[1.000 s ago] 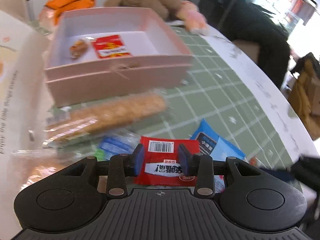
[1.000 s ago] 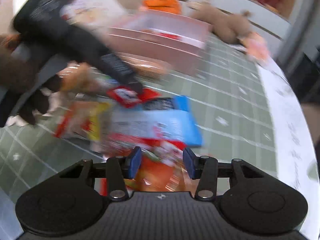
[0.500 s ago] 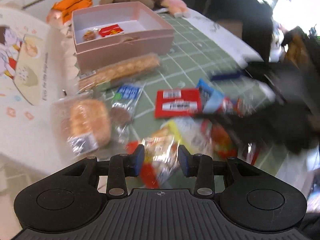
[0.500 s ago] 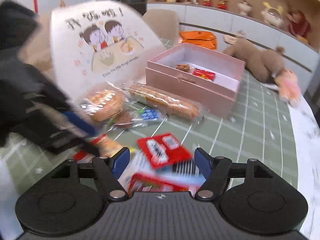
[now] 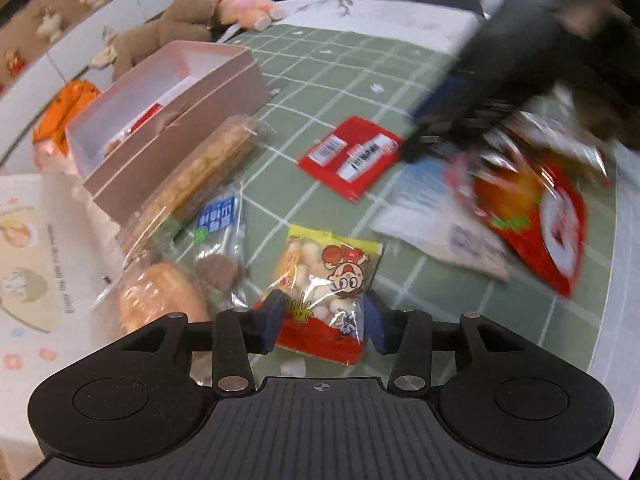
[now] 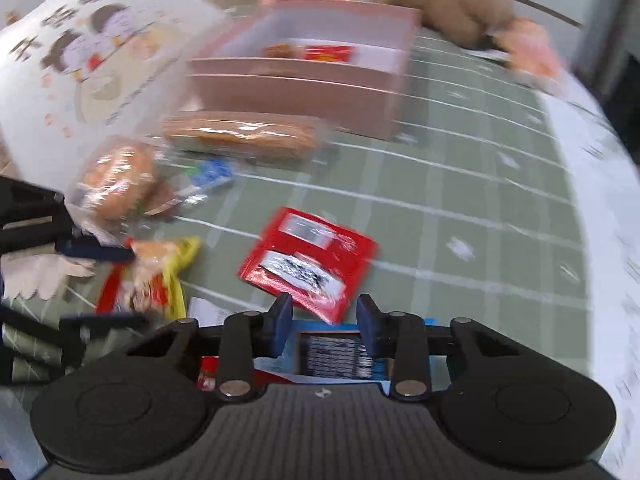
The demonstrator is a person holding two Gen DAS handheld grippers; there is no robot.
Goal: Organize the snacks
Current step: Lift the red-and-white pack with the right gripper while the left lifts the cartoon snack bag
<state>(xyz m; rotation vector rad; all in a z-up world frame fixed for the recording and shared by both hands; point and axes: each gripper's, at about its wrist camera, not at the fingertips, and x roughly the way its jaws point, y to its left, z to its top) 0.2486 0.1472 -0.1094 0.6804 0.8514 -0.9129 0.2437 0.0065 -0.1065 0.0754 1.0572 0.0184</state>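
**Snacks and other things on the table, counted**

One pink box (image 5: 168,120) stands toward the far left of the green checked tablecloth (image 5: 352,76), with two small items visible inside it: one red packet (image 6: 330,53) and one brownish snack (image 6: 280,50). Loose on the cloth lie seven wrapped snacks:

- one long biscuit roll (image 5: 204,168)
- one round bun (image 5: 160,300)
- one small blue-labelled cake pack (image 5: 218,240)
- one flat red packet (image 5: 352,158)
- one yellow-and-red cartoon bag (image 5: 332,276)
- one blue-and-white pack (image 5: 436,224)
- one large red bag (image 5: 536,208)

Two plush toys sit at the far edge, one brown (image 5: 168,28) and one pink (image 5: 248,4). One orange bag (image 5: 64,108) lies behind the box. One illustrated card (image 6: 92,52) stands at the left edge.
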